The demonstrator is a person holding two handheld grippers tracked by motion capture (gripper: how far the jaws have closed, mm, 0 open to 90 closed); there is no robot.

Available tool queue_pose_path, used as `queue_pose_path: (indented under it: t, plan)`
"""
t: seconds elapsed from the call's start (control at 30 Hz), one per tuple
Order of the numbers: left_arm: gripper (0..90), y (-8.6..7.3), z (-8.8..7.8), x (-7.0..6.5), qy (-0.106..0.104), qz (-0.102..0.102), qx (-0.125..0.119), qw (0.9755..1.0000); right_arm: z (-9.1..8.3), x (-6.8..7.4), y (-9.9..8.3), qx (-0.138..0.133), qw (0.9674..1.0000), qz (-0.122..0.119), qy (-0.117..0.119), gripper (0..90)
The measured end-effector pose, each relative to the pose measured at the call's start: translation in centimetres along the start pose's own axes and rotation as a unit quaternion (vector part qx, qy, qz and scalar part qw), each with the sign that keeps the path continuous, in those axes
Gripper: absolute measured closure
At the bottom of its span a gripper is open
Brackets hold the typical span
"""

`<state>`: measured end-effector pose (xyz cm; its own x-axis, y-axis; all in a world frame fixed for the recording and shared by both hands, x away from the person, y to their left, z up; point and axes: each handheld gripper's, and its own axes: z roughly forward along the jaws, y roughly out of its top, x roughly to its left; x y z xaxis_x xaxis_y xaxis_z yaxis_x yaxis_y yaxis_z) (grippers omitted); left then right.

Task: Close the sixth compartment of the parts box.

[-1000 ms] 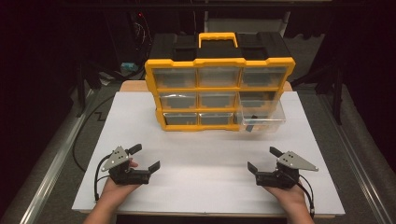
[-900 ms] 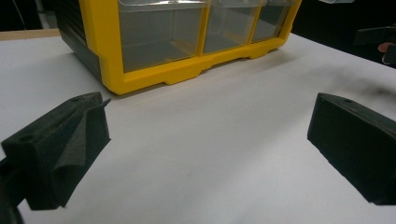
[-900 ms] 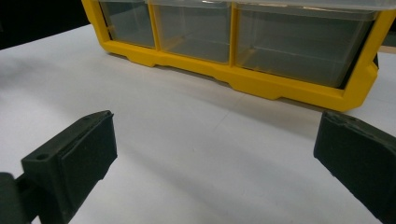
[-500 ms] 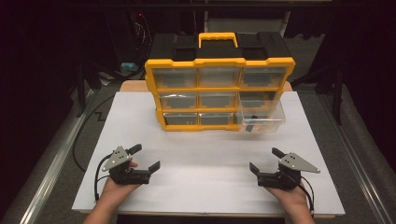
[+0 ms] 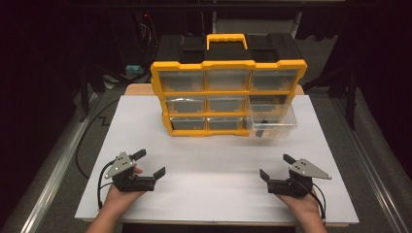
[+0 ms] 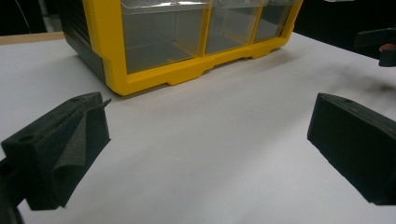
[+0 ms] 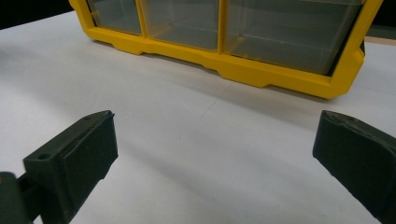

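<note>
Here both grippers (image 5: 149,163) (image 5: 275,165) agape, well short of organizer (image 5: 228,97).

The organiser (image 5: 228,97) has a bright yellow frame and handle, a black body behind, and clear, see-through drawers, one clear drawer (image 5: 272,124) drawn out. The surface (image 5: 214,165) is plain white. Each tool, left tool (image 5: 148,162) and right tool (image 5: 275,166), is matt black with a grey plate on top.
</note>
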<state>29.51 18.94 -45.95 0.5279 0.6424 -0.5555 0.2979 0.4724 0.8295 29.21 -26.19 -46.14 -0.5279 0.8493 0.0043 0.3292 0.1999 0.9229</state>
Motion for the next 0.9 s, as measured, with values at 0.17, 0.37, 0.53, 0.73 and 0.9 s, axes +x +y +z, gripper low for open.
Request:
queue_pose_path:
  t: [0.17,0.37,0.53,0.73,0.9]
  plan:
    - [0.2,0.12,-0.14,-0.1,0.002,0.0,-0.008,1.0,-0.26,0.11,0.07,-0.004,1.0,-0.002,0.004,2.3]
    - [0.2,-0.24,-0.02,-0.28,-0.002,0.01,0.0,1.0,-0.47,0.0,0.07,-0.007,1.0,-0.002,0.006,9.9]
    - [0.2,-0.2,-0.07,-0.15,0.0,0.011,0.0,0.9999,-0.53,-0.31,0.04,-0.011,0.9999,0.003,0.007,16.3]
    - [0.2,-0.34,-0.03,-0.21,-0.001,0.014,0.004,0.9999,-0.52,-0.65,-0.18,-0.004,0.9999,0.006,0.009,26.5]
    - [0.2,-0.4,0.02,-0.32,-0.003,0.014,0.002,0.9999,-0.47,-0.59,-0.24,-0.003,1.0,0.004,0.006,36.7]
